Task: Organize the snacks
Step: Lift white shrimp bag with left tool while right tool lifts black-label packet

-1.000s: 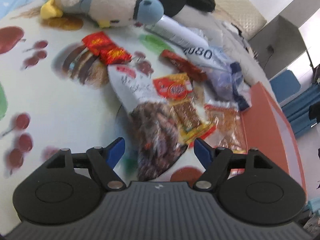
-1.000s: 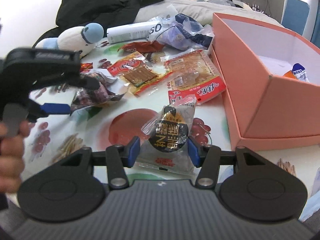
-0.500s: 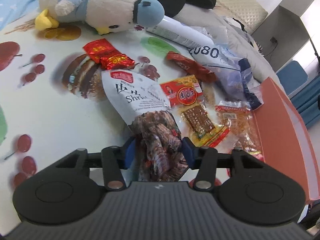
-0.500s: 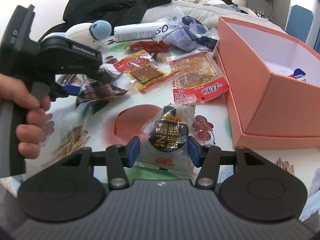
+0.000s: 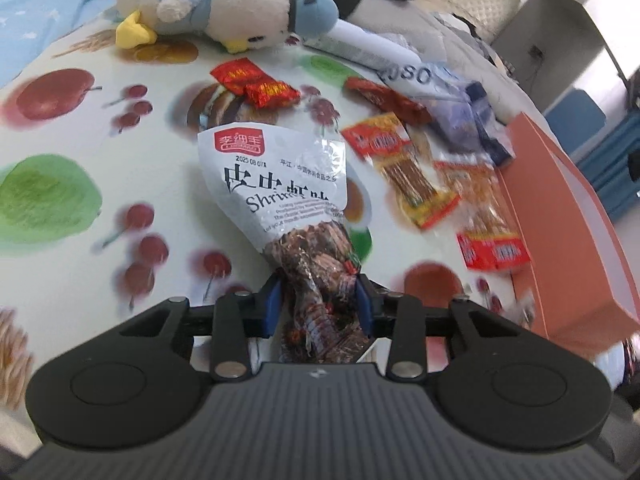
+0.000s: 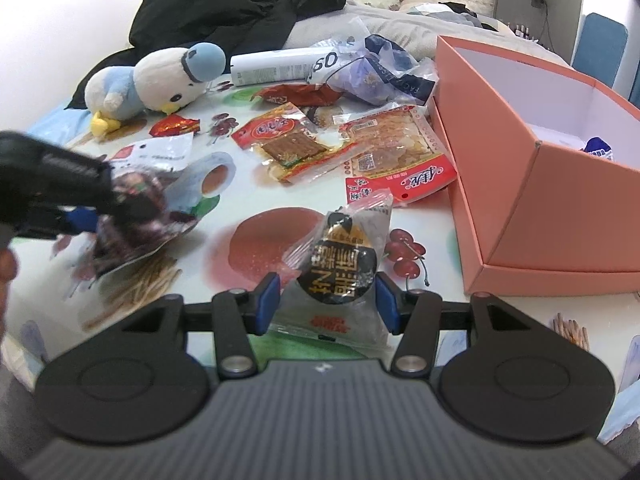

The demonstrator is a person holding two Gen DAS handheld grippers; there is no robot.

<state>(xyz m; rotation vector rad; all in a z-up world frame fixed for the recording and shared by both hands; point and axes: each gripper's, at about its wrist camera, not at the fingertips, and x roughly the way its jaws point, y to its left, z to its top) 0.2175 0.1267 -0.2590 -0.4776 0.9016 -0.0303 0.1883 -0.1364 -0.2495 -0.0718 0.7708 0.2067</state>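
Left wrist view: the left hand-held gripper (image 5: 318, 300) has just been closing, and its 2 blue pads (image 5: 269, 303) now pinch the dark lower end of the shrimp snack bag (image 5: 280, 184), crumpling the film between them. The bag's white upper part, with a red label and the word "Shrimp", stretches away from the jaws over the fruit-printed desk (image 5: 72, 240). Beyond it lie 2 small red candy packets (image 5: 256, 82) and a plush bird (image 5: 208, 4) with a blue head. To the right are a red-and-yellow strip snack packet (image 5: 404, 168), a clear packet with a red end (image 5: 488, 216) and the wall of the pink box (image 5: 568, 240). This side of the picture is blurred.

Right wrist view: the right hand-held gripper (image 6: 326, 302) is about half open, with a clear packet bearing a round black-and-gold label (image 6: 344, 268) between its blue pads. The left pad touches the wrapper's lower edge and the right pad stands at its side; whether they press on it I cannot tell. At the left edge the other hand-held gripper, blurred, grips the shrimp snack bag just above the desk, with part of a hand (image 6: 6, 264) showing below it. Further back lie the strip snack packet, a large red-edged packet (image 6: 396, 156), a dark red packet (image 6: 300, 94), a white tube (image 6: 280, 66) and a crumpled plastic bag (image 6: 380, 72). The pink box stands open at the right, with a blue-and-white wrapper (image 6: 598, 148) inside near its front wall.
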